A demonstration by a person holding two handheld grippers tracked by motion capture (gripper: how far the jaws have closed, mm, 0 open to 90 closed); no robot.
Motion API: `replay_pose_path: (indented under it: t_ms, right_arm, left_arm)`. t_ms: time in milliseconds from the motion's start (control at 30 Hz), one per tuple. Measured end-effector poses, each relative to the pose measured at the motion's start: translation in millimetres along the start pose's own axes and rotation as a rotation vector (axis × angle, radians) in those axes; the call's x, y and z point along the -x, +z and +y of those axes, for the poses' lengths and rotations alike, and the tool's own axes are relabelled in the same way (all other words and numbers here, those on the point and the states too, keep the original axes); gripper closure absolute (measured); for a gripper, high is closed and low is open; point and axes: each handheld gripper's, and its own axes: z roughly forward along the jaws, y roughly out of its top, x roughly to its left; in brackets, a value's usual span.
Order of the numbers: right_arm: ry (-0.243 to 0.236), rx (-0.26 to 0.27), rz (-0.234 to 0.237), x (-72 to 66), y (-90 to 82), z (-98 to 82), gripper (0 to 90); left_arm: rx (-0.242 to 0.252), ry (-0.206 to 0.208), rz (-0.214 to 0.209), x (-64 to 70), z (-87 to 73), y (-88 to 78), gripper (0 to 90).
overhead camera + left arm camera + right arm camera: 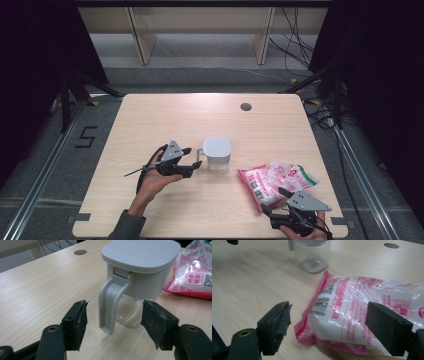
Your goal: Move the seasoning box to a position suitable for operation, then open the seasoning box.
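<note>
Left gripper: jaws wide apart, nothing clamped. It lies level just left of the jug, pointing right at the grey handle. In the left gripper view the handle hangs between the two black pads, touching neither.

Right gripper: jaws spread, nothing clamped. It sits at the near right edge of the table, pointing far-left at the bag. In the right gripper view the near end of the bag lies between the pads, the left pad clear of it; contact at the right pad cannot be told.

Jug: clear body, grey lid shut, upright at mid-table, handle to the left.

Bag: pink and clear plastic, white grains inside, lying flat to the near right of the jug, apart from it.

Table: pale wood, round grey cable hole toward the far edge.
</note>
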Motion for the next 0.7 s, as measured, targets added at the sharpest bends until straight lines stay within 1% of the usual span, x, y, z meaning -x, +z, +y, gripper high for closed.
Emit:
replay_pose_path:
  t_ms: [33,67,100,133,167,200,267,300,333,367,400,467,533,567,600,633,667,700]
  right_arm:
    - [-0.002,0.0,0.0,0.0,0.0,0.0,20.8]
    - [0.0,0.0,0.001,0.0,0.0,0.0,20.8]
    - [0.0,0.0,0.001,0.0,0.0,0.0,20.8]
    - [-0.006,0.002,-0.004,0.2,-0.1,-0.1,20.7]
    - [0.003,0.001,0.006,-0.4,-0.2,0.0,20.7]
    - [0.0,0.001,0.005,-0.3,-0.3,0.1,20.7]
    - [0.005,0.003,0.02,0.7,1.4,0.0,20.5]
    - [0.004,0.004,0.019,1.0,1.9,0.0,20.5]
    - [0.004,0.004,0.019,1.0,1.9,0.0,20.5]
    - [0.034,-0.005,0.004,-0.9,0.7,-0.2,20.3]
    - [0.008,-0.004,0.007,1.2,0.7,0.3,20.3]
    - [0.006,0.003,0.009,0.7,0.8,0.0,20.4]
    - [0.008,0.004,0.008,0.5,1.0,0.0,20.3]
    - [0.022,0.0,0.004,-0.7,1.1,-0.1,20.3]
    - [0.024,-0.01,-0.006,-1.0,0.4,0.1,20.4]
    - [0.038,-0.016,-0.005,-2.5,0.3,0.3,20.3]
    - [0.038,-0.016,-0.005,-2.5,0.3,0.3,20.3]
    - [-0.017,-0.004,0.002,0.7,2.6,1.5,20.4]
  left_arm:
    - [0.006,0.02,-0.007,-1.2,1.4,-2.6,42.1]
    - [0.011,0.027,-0.013,-2.3,2.5,-4.7,42.9]
    - [0.011,0.027,-0.013,-2.3,2.5,-4.7,44.3]
    - [0.023,0.02,-0.014,-1.3,4.1,-9.0,50.3]
    - [0.023,0.02,-0.014,-1.3,4.1,-9.0,53.6]
    - [0.034,0.031,-0.007,-1.2,6.1,-13.3,59.7]
    - [0.051,0.024,0.019,1.1,8.1,-16.9,71.8]
    - [0.051,0.024,0.019,1.1,8.1,-16.9,76.6]
    - [0.059,0.044,0.028,3.1,10.0,-18.5,76.6]
    - [0.058,0.051,0.036,7.2,12.8,-20.7,83.4]
    - [0.066,0.048,0.033,10.0,14.4,-21.2,85.2]
    - [0.073,0.071,0.036,13.8,17.9,-23.4,87.2]
    - [0.084,0.069,0.04,16.1,20.3,-25.1,88.6]
    - [0.096,0.059,0.04,16.4,21.1,-25.4,89.0]
    - [0.104,0.042,0.044,17.0,21.8,-25.7,89.1]
    - [0.104,0.042,0.044,17.0,21.8,-25.7,89.1]
    - [0.109,0.041,0.043,15.9,22.8,-26.0,89.1]
    - [0.125,0.015,0.038,15.1,23.5,-25.7,89.2]
